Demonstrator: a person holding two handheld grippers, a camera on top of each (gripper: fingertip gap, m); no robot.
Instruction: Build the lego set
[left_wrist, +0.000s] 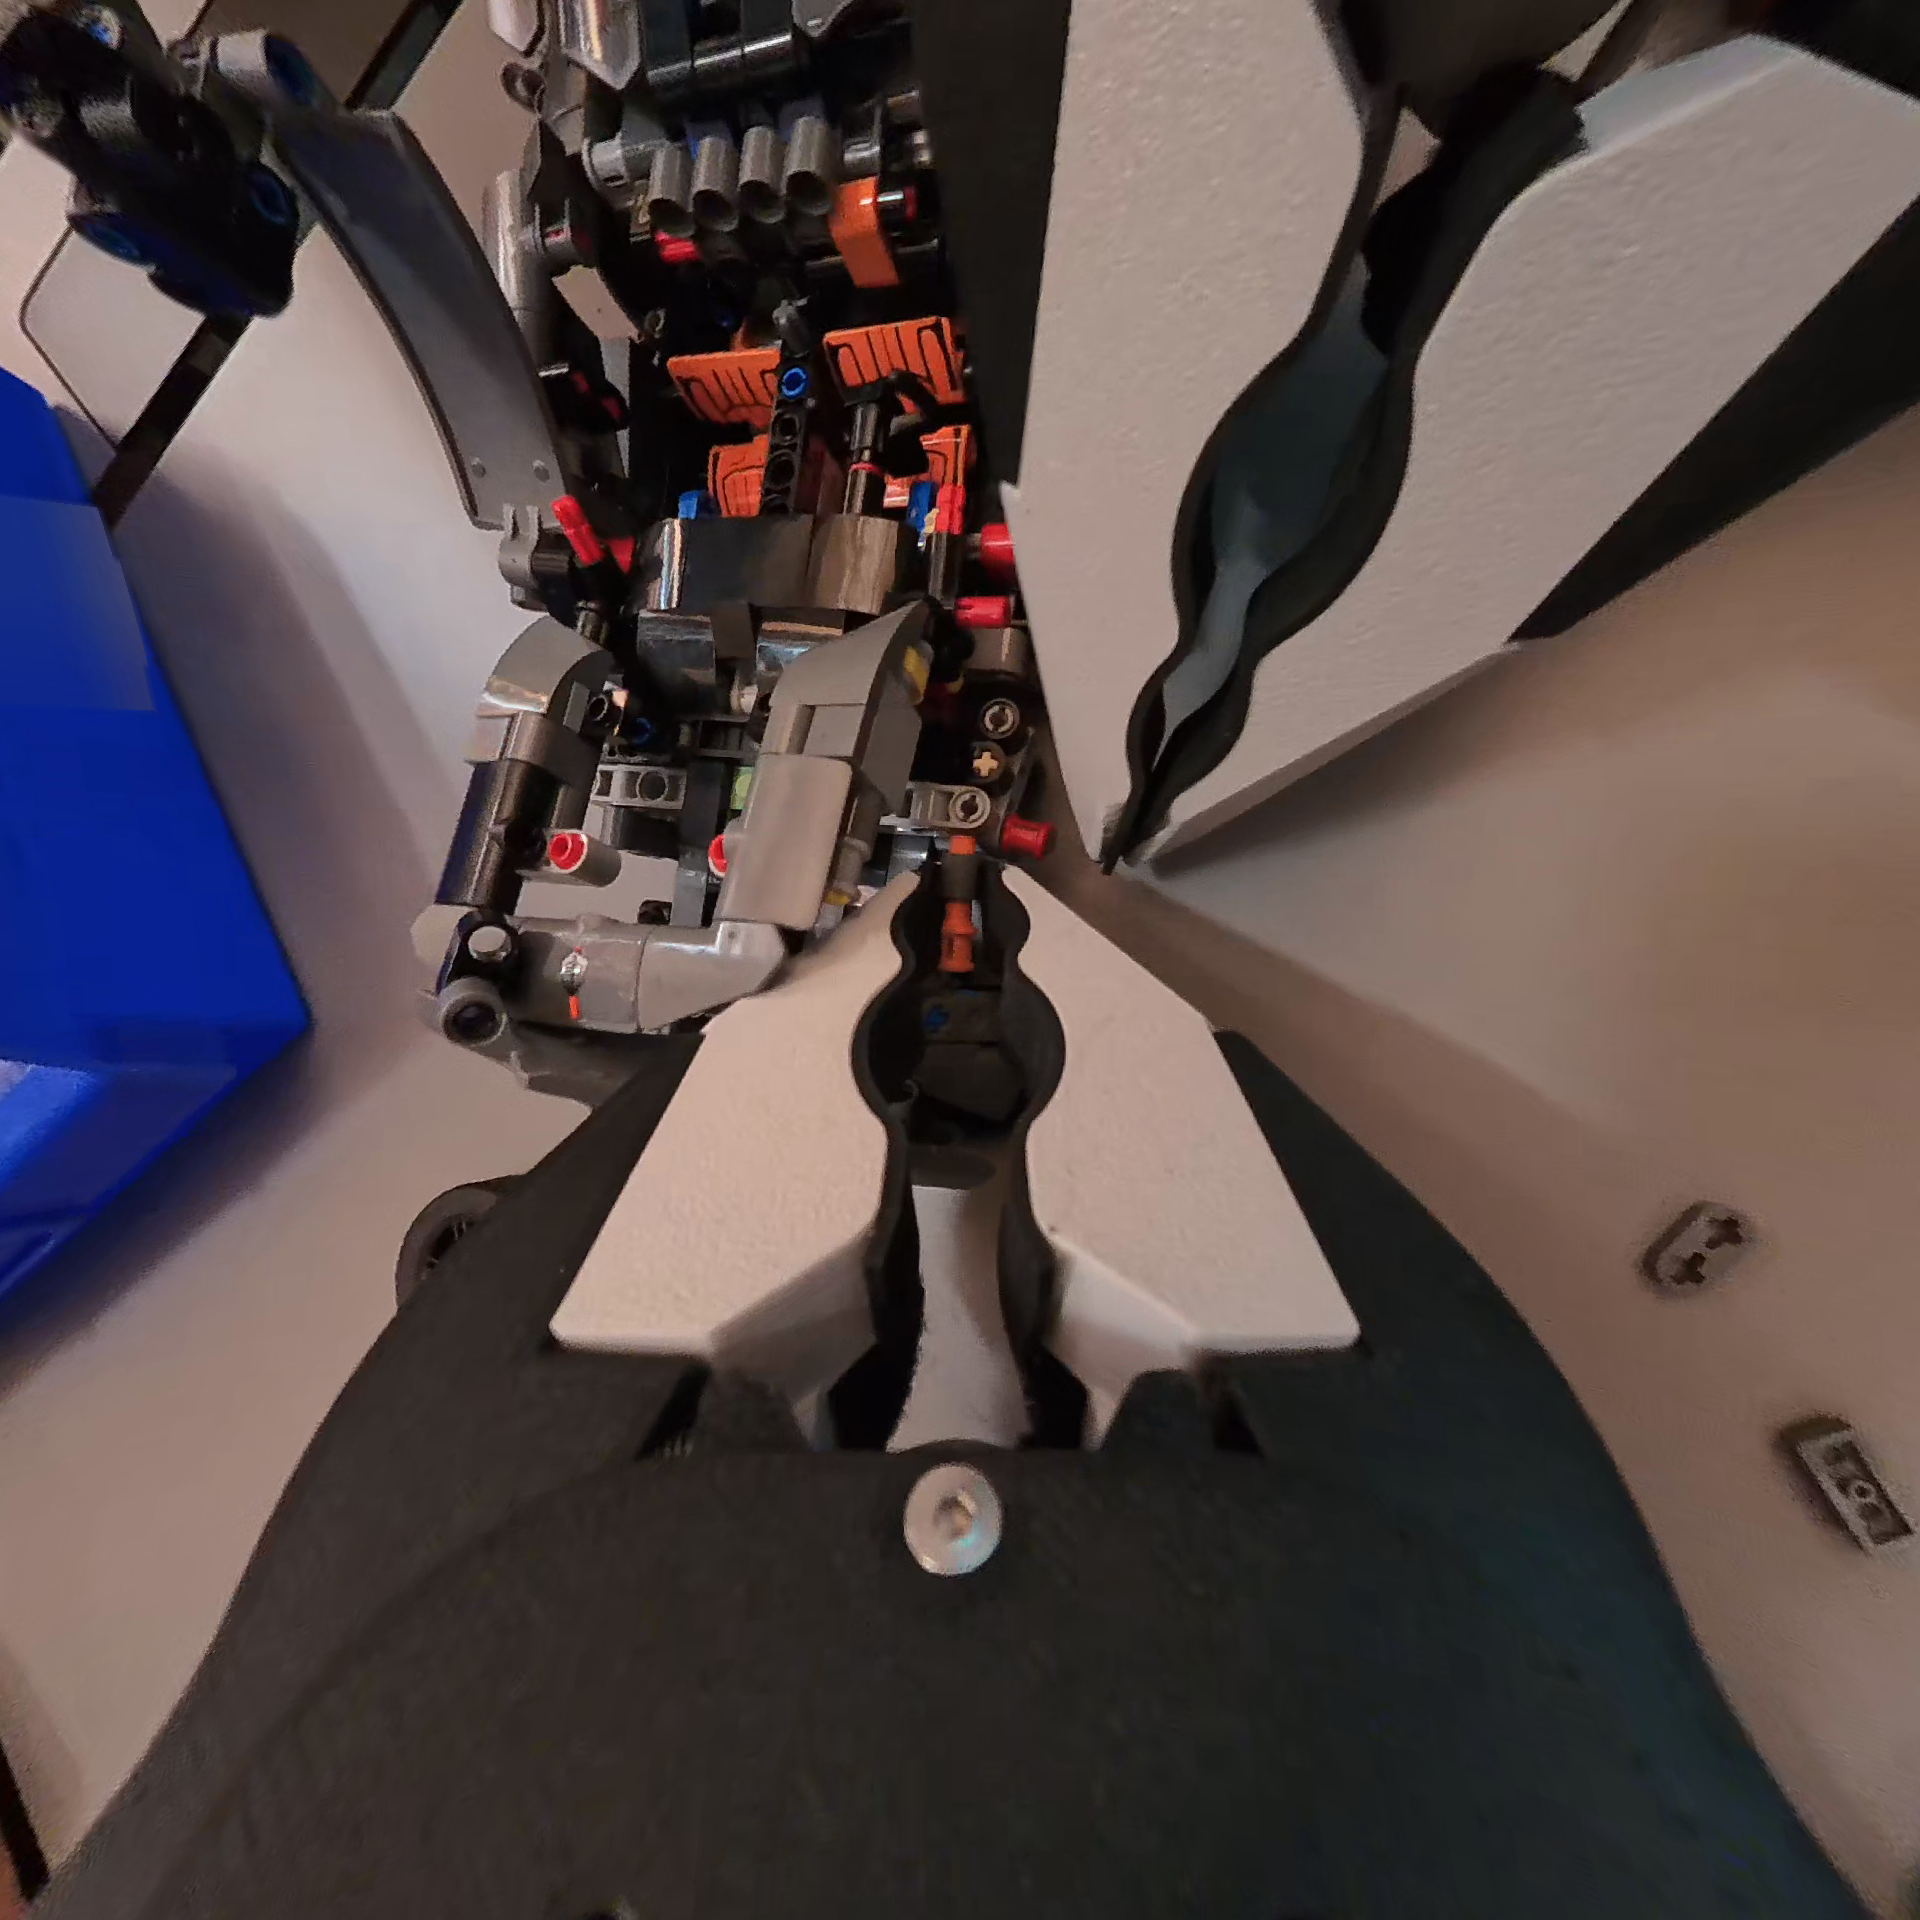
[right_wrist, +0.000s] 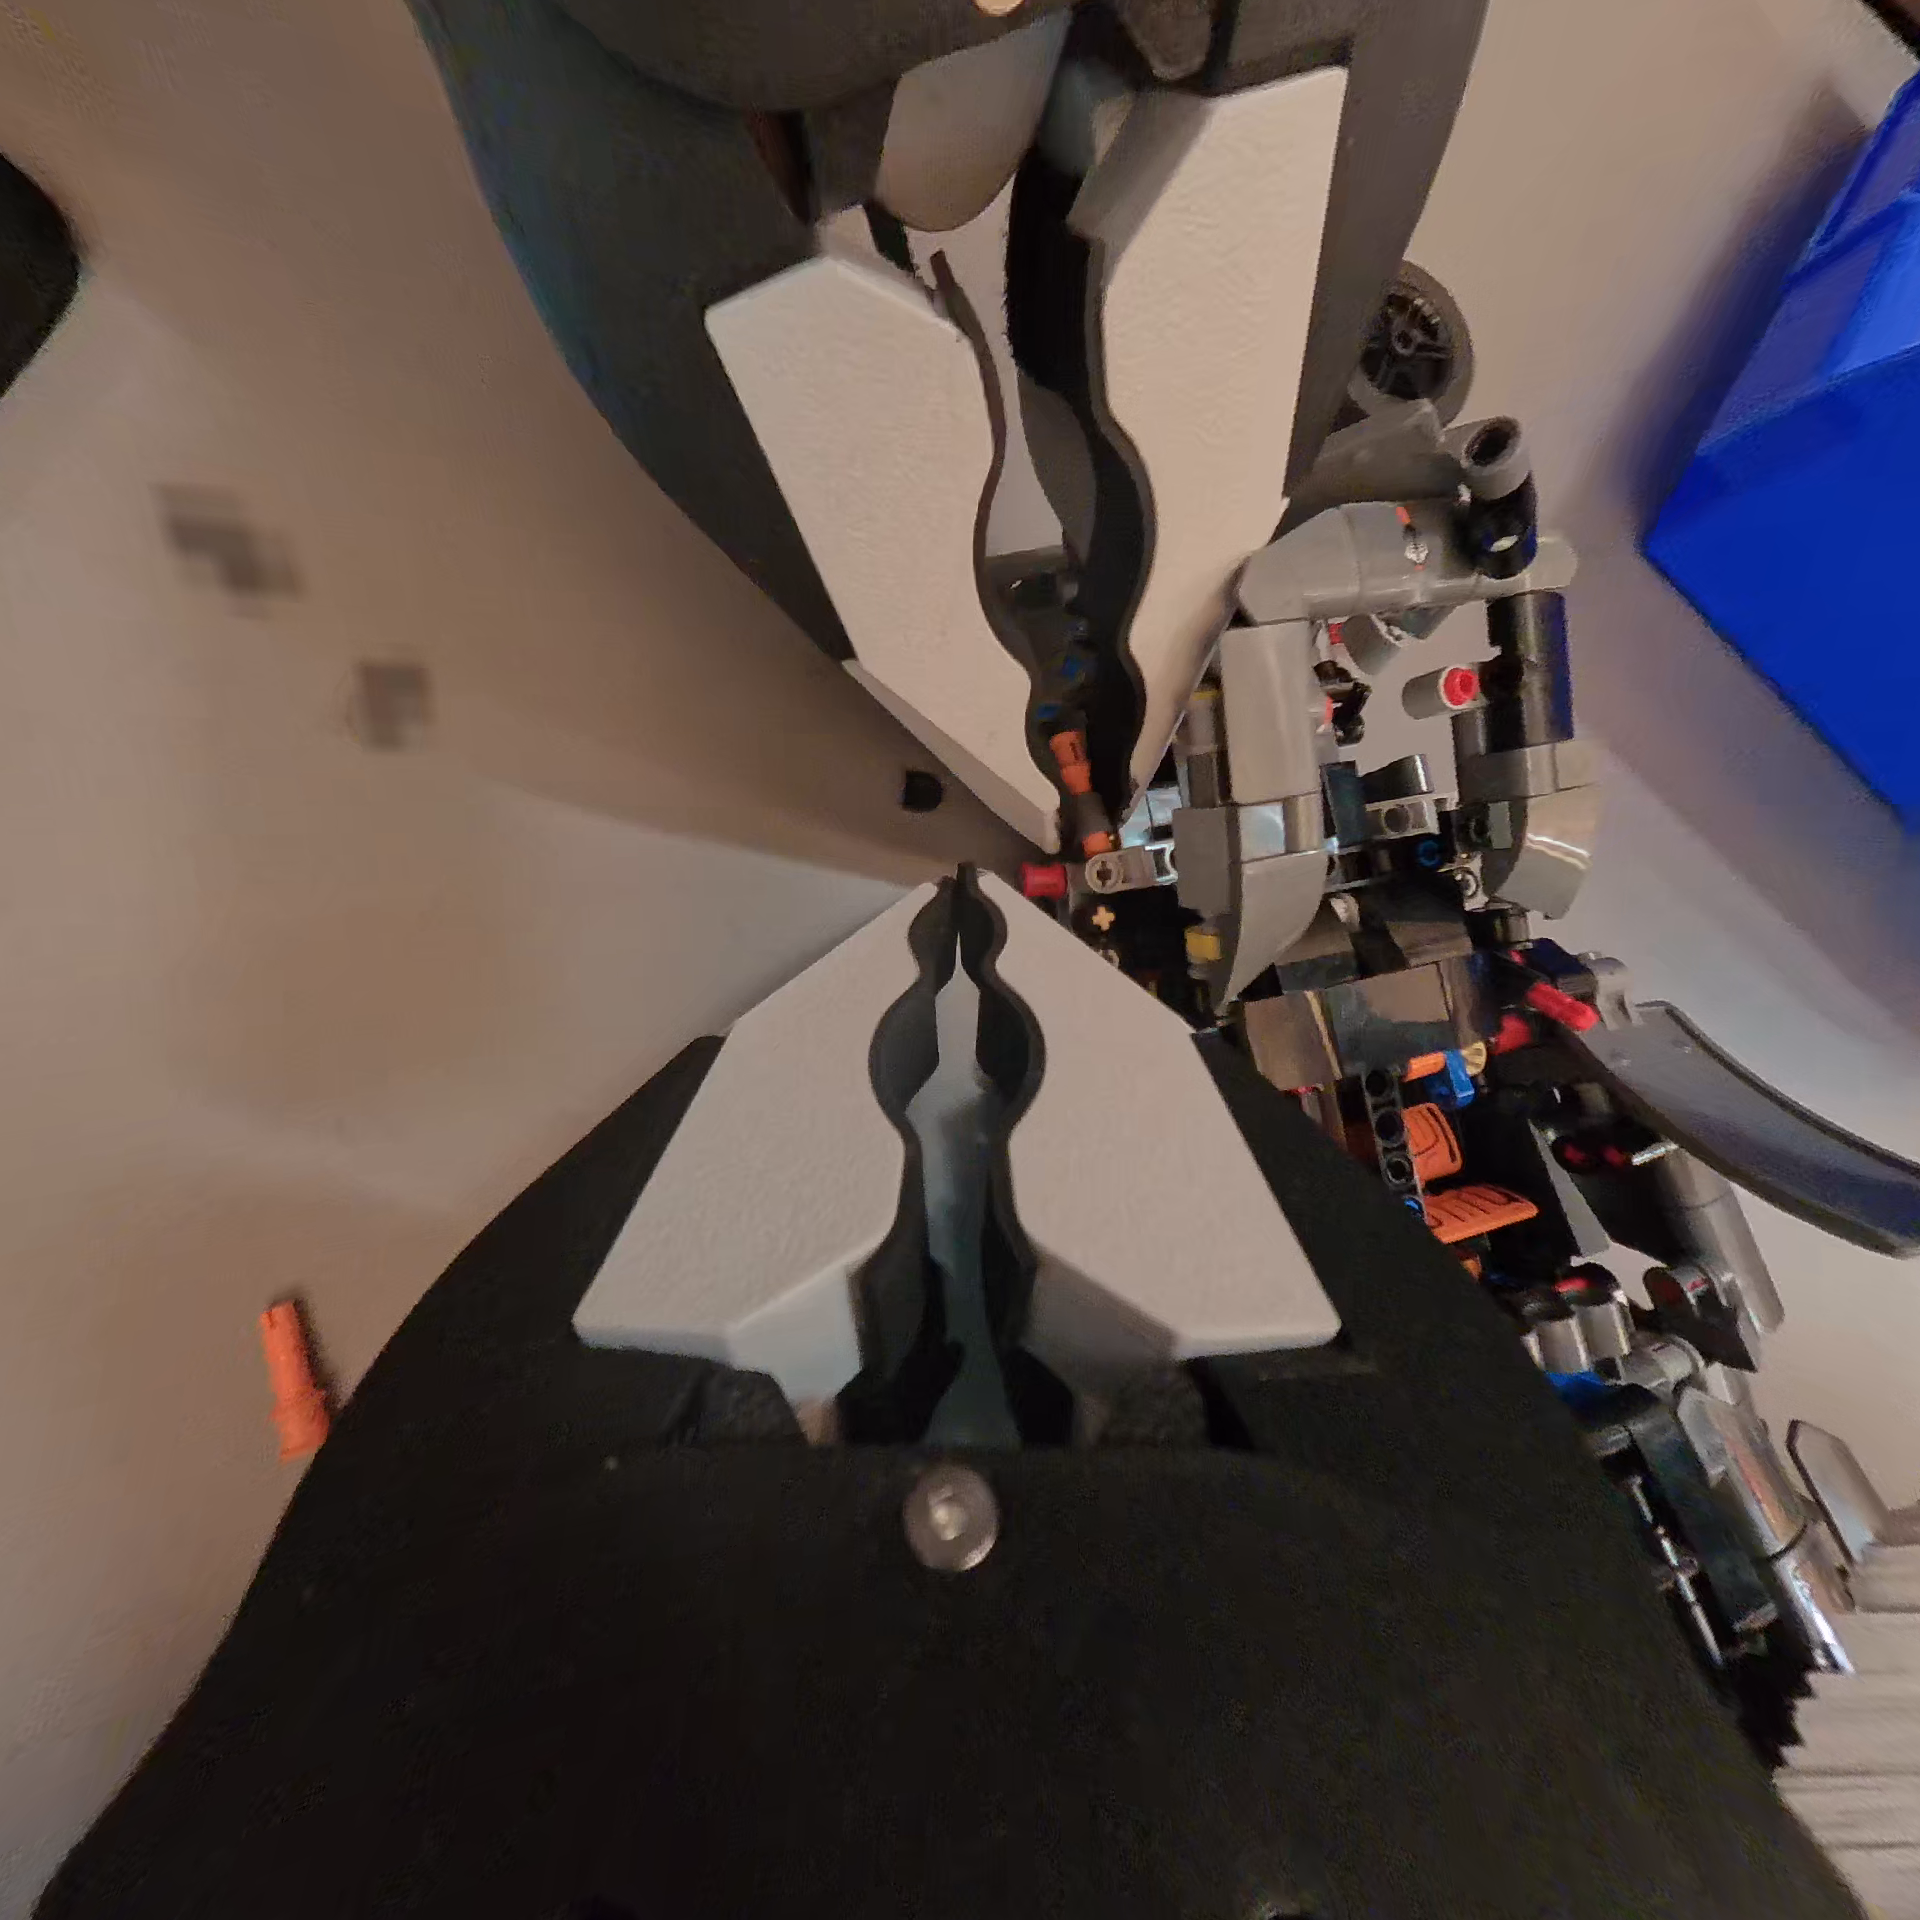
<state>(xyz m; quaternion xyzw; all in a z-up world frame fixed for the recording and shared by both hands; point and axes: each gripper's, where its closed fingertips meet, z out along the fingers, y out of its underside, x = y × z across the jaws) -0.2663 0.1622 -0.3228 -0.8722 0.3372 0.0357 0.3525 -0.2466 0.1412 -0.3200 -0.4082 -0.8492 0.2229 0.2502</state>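
The partly built lego car (left_wrist: 727, 727), grey and black with orange panels, lies on the white table; it also shows in the right wrist view (right_wrist: 1351, 779). My left gripper (left_wrist: 961, 878) is shut on an orange pin (left_wrist: 958, 930) with a grey sleeve. The pin's tip is at the model's edge, beside a grey link and a red pin (left_wrist: 1023, 834). The right wrist view shows the same hold (right_wrist: 1075, 764) from above. My right gripper (right_wrist: 961, 883) is shut with nothing between its pads. Its tips are just left of the red pin (right_wrist: 1042, 880).
A blue bin (left_wrist: 104, 831) stands beside the model, also in the right wrist view (right_wrist: 1818, 520). Two small grey pieces (left_wrist: 1694, 1247) (left_wrist: 1849, 1486) lie on the table. A loose orange pin (right_wrist: 291, 1382) and a small black piece (right_wrist: 920, 790) lie nearby. A black wheel (right_wrist: 1413, 343) sits behind the model. The tips of both grippers are at nearly the same place.
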